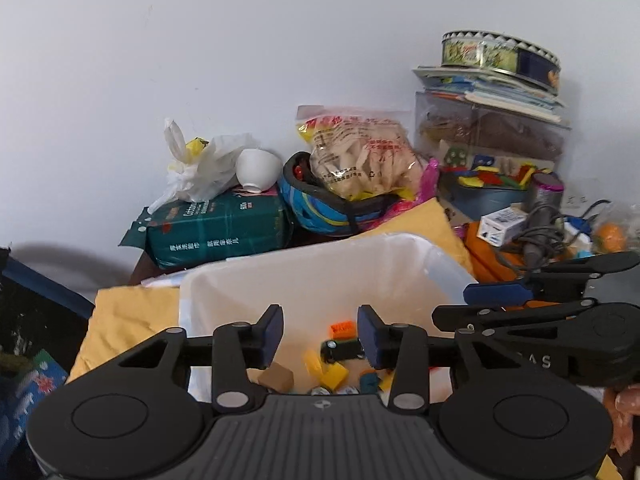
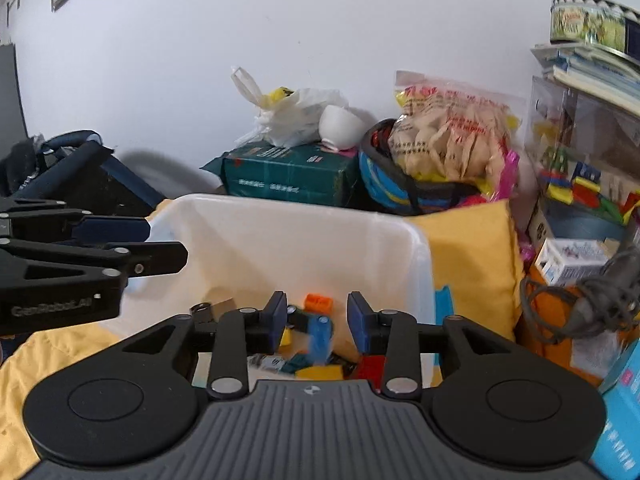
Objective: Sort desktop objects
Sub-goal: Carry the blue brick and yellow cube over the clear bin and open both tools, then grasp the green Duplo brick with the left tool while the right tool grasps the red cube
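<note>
Left gripper (image 1: 320, 332) and right gripper (image 2: 317, 318) side by side over the white bin (image 1: 320, 264), jaws apart, nothing between them, coloured blocks (image 1: 334, 374) on the bin floor.

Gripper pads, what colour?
Dark blue pads on black arms, clearest in the left wrist view.

White bin (image 1: 304, 280) holds orange, yellow, blue and black blocks (image 1: 340, 356); yellow cloth (image 2: 472, 264) beneath; dark green pack (image 1: 216, 232); blue-and-yellow striped helmet (image 1: 316, 208).
</note>
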A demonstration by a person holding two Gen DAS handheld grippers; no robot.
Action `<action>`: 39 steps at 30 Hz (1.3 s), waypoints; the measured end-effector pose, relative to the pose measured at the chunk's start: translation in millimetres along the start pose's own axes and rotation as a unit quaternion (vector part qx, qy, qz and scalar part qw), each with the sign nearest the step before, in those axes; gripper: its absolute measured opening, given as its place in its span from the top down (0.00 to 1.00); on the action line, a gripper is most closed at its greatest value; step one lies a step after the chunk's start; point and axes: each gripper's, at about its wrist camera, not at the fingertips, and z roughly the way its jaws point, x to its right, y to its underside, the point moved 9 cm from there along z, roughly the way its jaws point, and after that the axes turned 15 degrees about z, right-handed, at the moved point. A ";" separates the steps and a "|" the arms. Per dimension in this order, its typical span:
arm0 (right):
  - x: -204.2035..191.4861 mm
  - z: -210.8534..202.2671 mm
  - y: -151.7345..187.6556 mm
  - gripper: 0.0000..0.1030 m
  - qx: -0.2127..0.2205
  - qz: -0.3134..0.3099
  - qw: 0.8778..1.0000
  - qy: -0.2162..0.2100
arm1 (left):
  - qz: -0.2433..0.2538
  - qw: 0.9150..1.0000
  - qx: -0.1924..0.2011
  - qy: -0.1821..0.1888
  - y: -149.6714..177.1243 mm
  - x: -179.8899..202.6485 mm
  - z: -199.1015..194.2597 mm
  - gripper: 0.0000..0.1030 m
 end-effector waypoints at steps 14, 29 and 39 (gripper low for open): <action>-0.4 -32.3 82.4 0.52 -0.055 -0.036 0.998 -0.022 | -0.036 0.995 -0.092 0.016 125.5 23.4 -17.1 0.37; 12.8 -20.6 157.4 0.52 -0.134 -0.015 0.991 0.000 | -0.007 0.986 -0.156 0.055 157.5 32.7 47.4 0.67; 0.0 22.2 135.7 0.52 -0.100 -0.062 0.993 -0.023 | -0.020 0.984 -0.160 0.082 187.9 81.9 -24.8 0.67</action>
